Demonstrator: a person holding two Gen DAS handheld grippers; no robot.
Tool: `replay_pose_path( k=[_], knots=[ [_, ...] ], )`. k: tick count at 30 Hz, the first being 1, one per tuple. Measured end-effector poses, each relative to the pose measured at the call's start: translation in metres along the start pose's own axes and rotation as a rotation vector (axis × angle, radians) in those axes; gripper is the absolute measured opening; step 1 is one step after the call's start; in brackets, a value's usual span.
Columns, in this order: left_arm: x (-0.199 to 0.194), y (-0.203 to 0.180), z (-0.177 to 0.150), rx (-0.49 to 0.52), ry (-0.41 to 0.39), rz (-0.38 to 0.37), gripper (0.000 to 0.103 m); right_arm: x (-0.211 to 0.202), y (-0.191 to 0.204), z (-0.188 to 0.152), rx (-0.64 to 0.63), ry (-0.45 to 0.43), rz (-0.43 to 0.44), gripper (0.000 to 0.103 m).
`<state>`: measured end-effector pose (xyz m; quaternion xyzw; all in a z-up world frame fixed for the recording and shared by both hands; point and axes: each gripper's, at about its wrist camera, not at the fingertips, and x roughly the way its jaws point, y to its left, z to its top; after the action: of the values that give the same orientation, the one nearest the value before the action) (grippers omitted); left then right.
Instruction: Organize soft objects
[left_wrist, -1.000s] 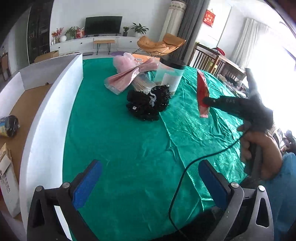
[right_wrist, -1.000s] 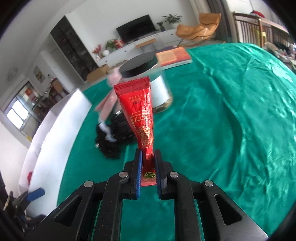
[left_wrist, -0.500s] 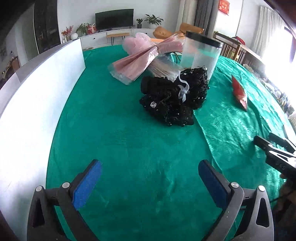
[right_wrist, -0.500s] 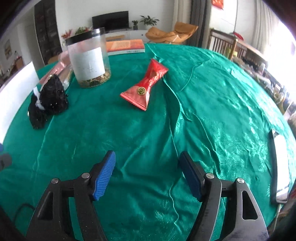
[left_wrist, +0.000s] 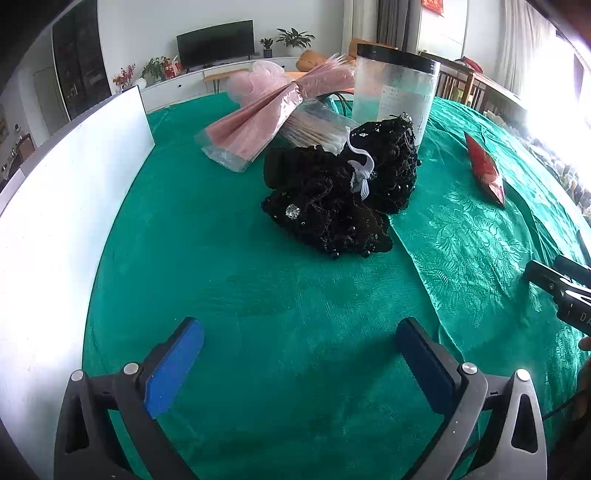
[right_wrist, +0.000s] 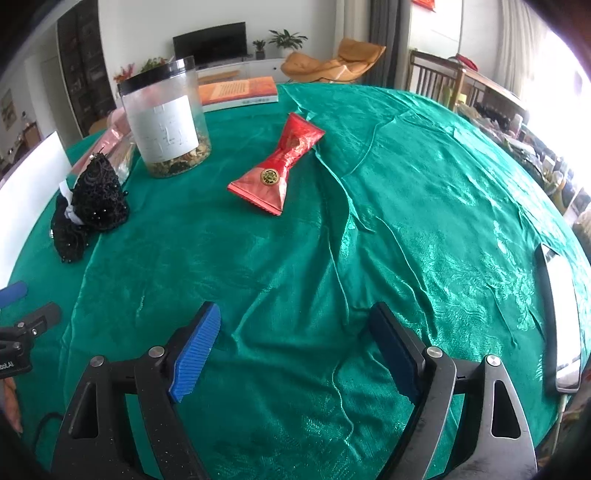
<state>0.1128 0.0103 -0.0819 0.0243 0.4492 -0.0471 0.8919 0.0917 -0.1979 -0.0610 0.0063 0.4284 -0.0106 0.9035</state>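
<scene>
A black beaded lace bundle (left_wrist: 343, 192) with a white tag lies on the green tablecloth, ahead of my left gripper (left_wrist: 299, 354), which is open and empty. The bundle also shows at the left of the right wrist view (right_wrist: 92, 206). A red pouch (right_wrist: 280, 162) lies flat on the cloth, ahead of my right gripper (right_wrist: 291, 343), which is open and empty. The pouch shows at the right of the left wrist view (left_wrist: 484, 168). A pink wrapped packet (left_wrist: 273, 114) lies behind the black bundle.
A clear jar with a black lid (right_wrist: 166, 118) stands behind the bundle. An orange book (right_wrist: 236, 92) lies at the far side. A white board (left_wrist: 55, 206) runs along the table's left edge. A phone (right_wrist: 561, 325) lies at the right edge.
My right gripper let go of the red pouch, opened and drew back; the pouch now lies flat on the cloth. My left gripper moved closer to the black bundle.
</scene>
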Motion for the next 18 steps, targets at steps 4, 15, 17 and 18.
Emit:
replay_pose_path(
  k=[4, 15, 17, 18],
  knots=[
    [-0.0002, 0.0002, -0.0002, 0.000, 0.000, 0.000, 0.103, 0.0034, -0.0018, 0.0021, 0.000, 0.001, 0.000, 0.085],
    [0.0001, 0.0001, -0.0007, 0.000, 0.000, 0.000, 0.103, 0.0021, -0.0015, 0.0013, 0.001, 0.000, 0.001, 0.085],
    [0.0003, -0.0002, -0.0007, 0.000, 0.000, 0.000, 0.103, 0.0021, -0.0016, 0.0013, 0.001, 0.000, 0.001, 0.085],
    [0.0004, -0.0003, -0.0007, 0.000, 0.000, 0.000, 0.103, 0.0020, -0.0016, 0.0011, 0.001, 0.000, 0.001, 0.085]
  ],
)
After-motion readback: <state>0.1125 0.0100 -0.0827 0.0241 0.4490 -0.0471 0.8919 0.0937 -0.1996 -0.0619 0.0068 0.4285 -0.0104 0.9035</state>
